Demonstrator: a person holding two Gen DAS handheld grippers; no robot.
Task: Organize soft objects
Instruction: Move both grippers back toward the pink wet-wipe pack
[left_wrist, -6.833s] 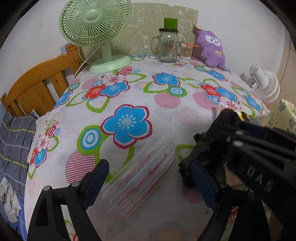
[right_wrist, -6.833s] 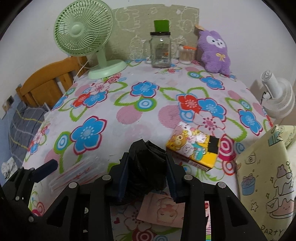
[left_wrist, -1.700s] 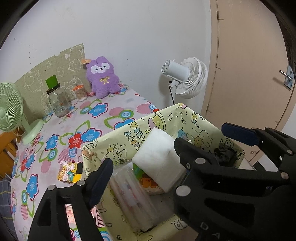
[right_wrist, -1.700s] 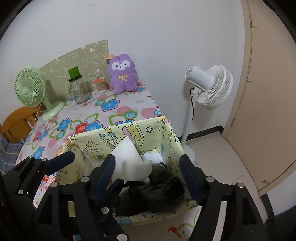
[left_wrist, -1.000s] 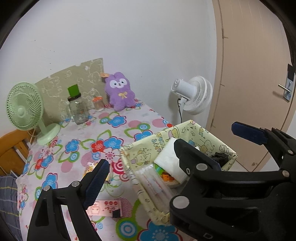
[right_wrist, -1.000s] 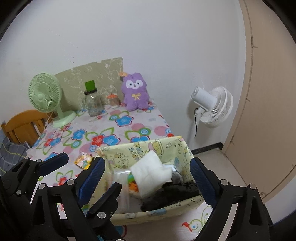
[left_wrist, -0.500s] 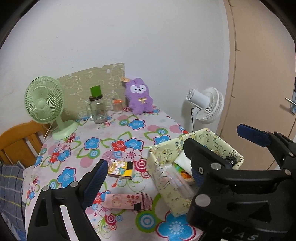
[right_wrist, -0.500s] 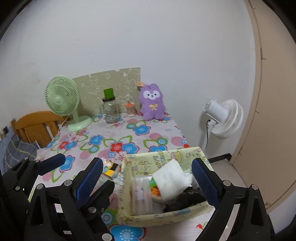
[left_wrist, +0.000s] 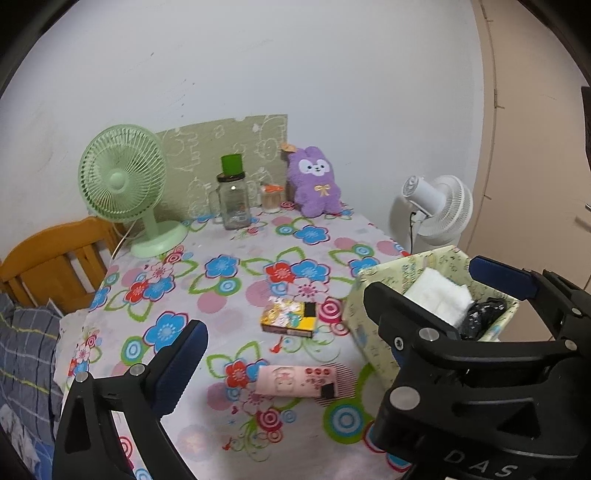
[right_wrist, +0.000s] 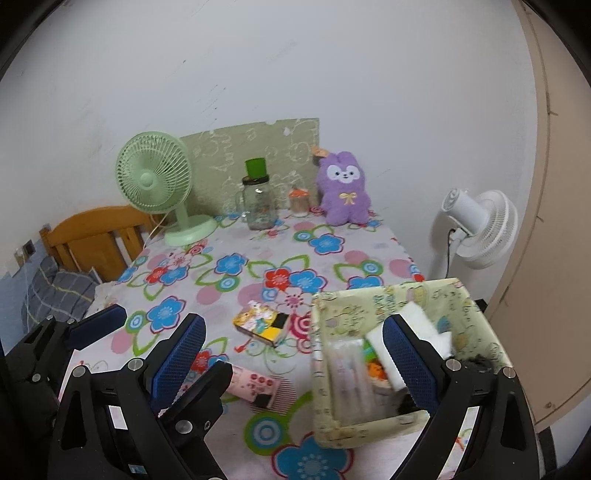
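Grippers first: my left gripper has its jaws opening, spread wide with nothing between them, and I see only the flowered tablecloth through the gap. My right gripper also stands with its fingers spread far apart, pinching nothing; in its view the yellow-green printed fabric bin sits partly behind the right-hand finger, not touched by either pad as far as I can tell. That bin rests at the near right corner of the table, and it holds the soft things: a white folded cloth leaning up near the middle, a black crumpled item at the far right end, a clear plastic pack lying along the left wall, and something orange that I cannot make out between them. On the tablecloth just left of the bin lies a small yellow cartoon-printed box, and nearer to me a pink flat packet, apart from the box. At the back of the table I see a green desk fan, a glass jar with a green cup on top, a smaller jar and a purple plush toy against the wall. A white standing fan is beyond the table's right edge, a wooden headboard to the left.
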